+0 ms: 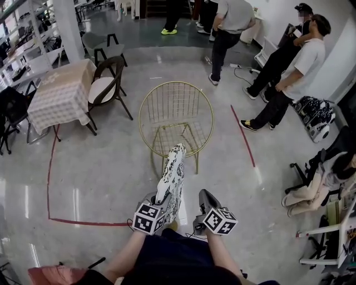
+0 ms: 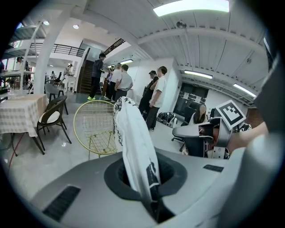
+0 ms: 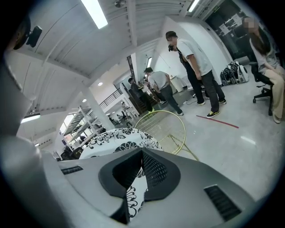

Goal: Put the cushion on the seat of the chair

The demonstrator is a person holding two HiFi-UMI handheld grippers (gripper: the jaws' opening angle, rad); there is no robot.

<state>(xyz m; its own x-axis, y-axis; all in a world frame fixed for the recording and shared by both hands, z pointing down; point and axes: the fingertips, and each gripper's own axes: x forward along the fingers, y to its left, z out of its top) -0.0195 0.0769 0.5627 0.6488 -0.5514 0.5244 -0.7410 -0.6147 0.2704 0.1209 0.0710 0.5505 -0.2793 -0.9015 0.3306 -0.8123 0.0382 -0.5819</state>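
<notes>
Though edge-on, cushion [image 1: 172,173] (lower end hidden)

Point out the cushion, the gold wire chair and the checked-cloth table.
cushion [image 1: 171,178]: head view, middle of its patterned cover.
gold wire chair [image 1: 176,111]: head view, round mesh backrest.
checked-cloth table [image 1: 58,97]: head view, cloth on top.

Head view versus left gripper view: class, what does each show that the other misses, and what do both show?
Only the head view: the marker cube on the left claw, seen from above, and the carrier's lap.

Only the left gripper view: the ceiling light, and a close look at that claw's jaws shut on the cushion.

Both: the black-and-white cushion, the gold wire chair ahead with its seat bare, the table with a checked cloth, and the bystanders beyond.
</notes>
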